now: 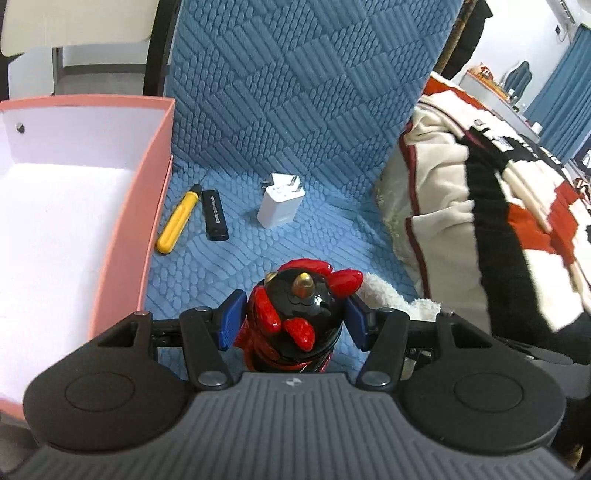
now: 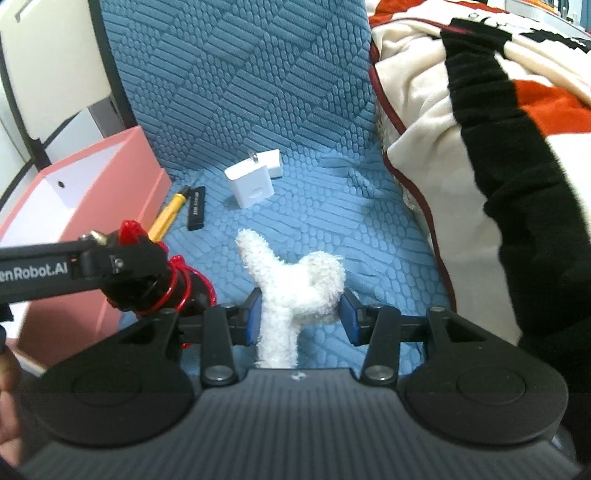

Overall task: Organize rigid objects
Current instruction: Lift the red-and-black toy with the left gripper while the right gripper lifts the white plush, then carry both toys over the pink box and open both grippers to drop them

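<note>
My left gripper is shut on a red and black figurine, held over the blue quilted cover; the figurine also shows in the right wrist view. My right gripper is shut on a white fluffy plush toy, whose end shows in the left wrist view. A yellow screwdriver, a black stick-shaped device and a white charger plug lie on the cover ahead. An open pink box with a white inside stands at the left.
A cream, red and black blanket is heaped at the right and reaches the cover's edge. The blue quilted backrest rises behind the objects. A white chair stands beyond the box.
</note>
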A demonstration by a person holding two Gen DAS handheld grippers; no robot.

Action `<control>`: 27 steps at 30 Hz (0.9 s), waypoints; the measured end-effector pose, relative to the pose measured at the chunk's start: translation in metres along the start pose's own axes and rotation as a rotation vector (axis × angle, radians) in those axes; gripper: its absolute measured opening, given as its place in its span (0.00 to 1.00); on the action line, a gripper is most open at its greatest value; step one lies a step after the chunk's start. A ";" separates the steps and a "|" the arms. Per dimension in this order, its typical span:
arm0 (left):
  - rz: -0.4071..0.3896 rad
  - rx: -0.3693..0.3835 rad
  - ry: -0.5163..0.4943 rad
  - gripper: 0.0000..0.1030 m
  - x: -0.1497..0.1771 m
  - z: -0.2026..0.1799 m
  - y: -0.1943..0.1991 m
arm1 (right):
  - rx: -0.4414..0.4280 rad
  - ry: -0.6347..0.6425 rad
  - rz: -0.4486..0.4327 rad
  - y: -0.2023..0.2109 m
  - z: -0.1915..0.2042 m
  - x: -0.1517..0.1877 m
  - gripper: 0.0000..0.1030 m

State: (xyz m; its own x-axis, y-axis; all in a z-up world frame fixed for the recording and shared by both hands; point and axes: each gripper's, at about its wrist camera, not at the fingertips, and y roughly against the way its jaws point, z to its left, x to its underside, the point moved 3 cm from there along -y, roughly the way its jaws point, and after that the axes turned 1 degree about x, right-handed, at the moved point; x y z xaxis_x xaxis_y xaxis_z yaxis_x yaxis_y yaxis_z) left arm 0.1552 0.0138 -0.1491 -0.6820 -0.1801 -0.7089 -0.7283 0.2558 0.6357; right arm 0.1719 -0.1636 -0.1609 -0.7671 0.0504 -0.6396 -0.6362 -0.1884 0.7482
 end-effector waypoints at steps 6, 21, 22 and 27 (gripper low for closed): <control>-0.013 0.009 0.000 0.61 -0.014 0.003 0.036 | -0.022 0.009 -0.046 0.038 0.021 -0.020 0.45; -0.098 0.000 0.002 0.61 -0.093 0.051 0.120 | -0.095 0.059 -0.183 0.101 0.107 -0.090 0.45; -0.106 -0.010 0.003 0.61 -0.098 0.057 0.124 | -0.103 0.064 -0.187 0.102 0.115 -0.094 0.45; -0.160 -0.056 0.024 0.61 -0.112 0.087 0.145 | -0.150 0.103 -0.215 0.100 0.155 -0.104 0.45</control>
State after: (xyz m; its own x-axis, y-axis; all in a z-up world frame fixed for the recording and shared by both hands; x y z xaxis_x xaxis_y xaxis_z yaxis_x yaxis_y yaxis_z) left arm 0.1318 0.1538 -0.0047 -0.5580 -0.2372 -0.7952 -0.8298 0.1685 0.5321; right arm 0.1753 -0.0360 0.0084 -0.5988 0.0066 -0.8009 -0.7580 -0.3275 0.5640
